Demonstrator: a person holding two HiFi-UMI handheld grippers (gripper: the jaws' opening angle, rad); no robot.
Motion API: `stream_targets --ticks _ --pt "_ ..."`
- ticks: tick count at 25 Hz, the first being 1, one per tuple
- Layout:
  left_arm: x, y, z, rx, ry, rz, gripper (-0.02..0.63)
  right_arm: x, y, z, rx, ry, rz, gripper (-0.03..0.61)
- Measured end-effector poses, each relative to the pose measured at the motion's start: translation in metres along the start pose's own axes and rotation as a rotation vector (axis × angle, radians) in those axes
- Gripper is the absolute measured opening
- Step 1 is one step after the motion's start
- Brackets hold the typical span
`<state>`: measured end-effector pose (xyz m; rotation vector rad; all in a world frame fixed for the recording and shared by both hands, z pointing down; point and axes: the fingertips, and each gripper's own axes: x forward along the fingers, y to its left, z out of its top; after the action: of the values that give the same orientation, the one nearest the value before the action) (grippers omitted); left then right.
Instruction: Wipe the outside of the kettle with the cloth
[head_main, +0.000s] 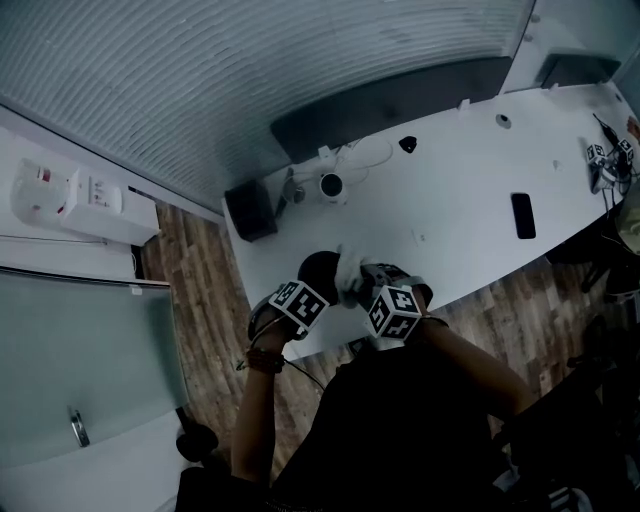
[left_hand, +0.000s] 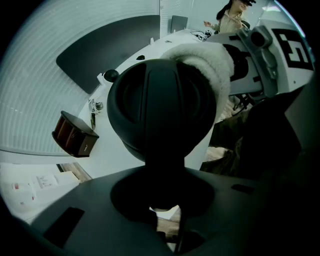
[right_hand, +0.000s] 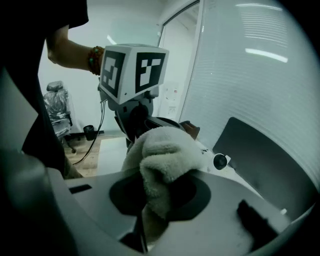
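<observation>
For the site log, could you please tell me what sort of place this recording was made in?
Most likely an office or meeting room: a long white table runs beside a wall of slatted blinds, and an office chair stands in the background.

Kettle (left_hand: 160, 110): smooth black plastic with a dull, matt sheen. Cloth (right_hand: 162, 150): thick, fluffy, off-white terry pile. Table (head_main: 470, 190): smooth, matt white top. Floor (head_main: 200, 290): brown wood-grain planks.

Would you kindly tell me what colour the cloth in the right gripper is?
Off-white, fluffy cloth; it shows best in the right gripper view.
</observation>
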<state>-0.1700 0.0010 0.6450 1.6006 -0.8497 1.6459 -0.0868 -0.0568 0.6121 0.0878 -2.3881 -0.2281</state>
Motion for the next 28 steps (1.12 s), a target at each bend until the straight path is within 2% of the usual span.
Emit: stream_targets --ticks 3,9,14,17,19,22,25,28 --pt "0.0 -0.002 0.0 -0.014 0.013 -0.004 0.081 0.001 -0.002 -0.011 0.075 0.015 0.003 0.064" --pt "0.003 -0.004 0.0 0.022 0.072 -0.026 0.078 0.036 0.028 -0.063 0.088 0.178 0.057 0.064" --pt "0.006 -0.01 -0.002 0.025 0.066 -0.042 0.078 0.075 0.05 -0.112 0.128 0.331 0.085 0.064" --pt "0.005 -0.014 -0.002 0.022 0.058 -0.056 0.078 0.084 0.053 -0.127 0.193 0.369 0.078 0.064" --pt "0.005 -0.011 -0.002 0.011 0.043 -0.079 0.08 0.083 0.051 -0.127 0.265 0.347 0.052 0.064" --pt "0.004 -0.009 0.002 -0.019 0.01 -0.123 0.081 0.055 0.043 -0.108 0.357 0.256 -0.025 0.064" --pt "0.004 -0.011 0.003 -0.029 -0.008 -0.149 0.084 0.007 0.048 -0.067 0.402 0.129 -0.096 0.064" --pt "0.002 -0.009 -0.003 -0.017 0.002 -0.143 0.084 -0.015 0.057 -0.013 0.39 0.021 -0.133 0.064"
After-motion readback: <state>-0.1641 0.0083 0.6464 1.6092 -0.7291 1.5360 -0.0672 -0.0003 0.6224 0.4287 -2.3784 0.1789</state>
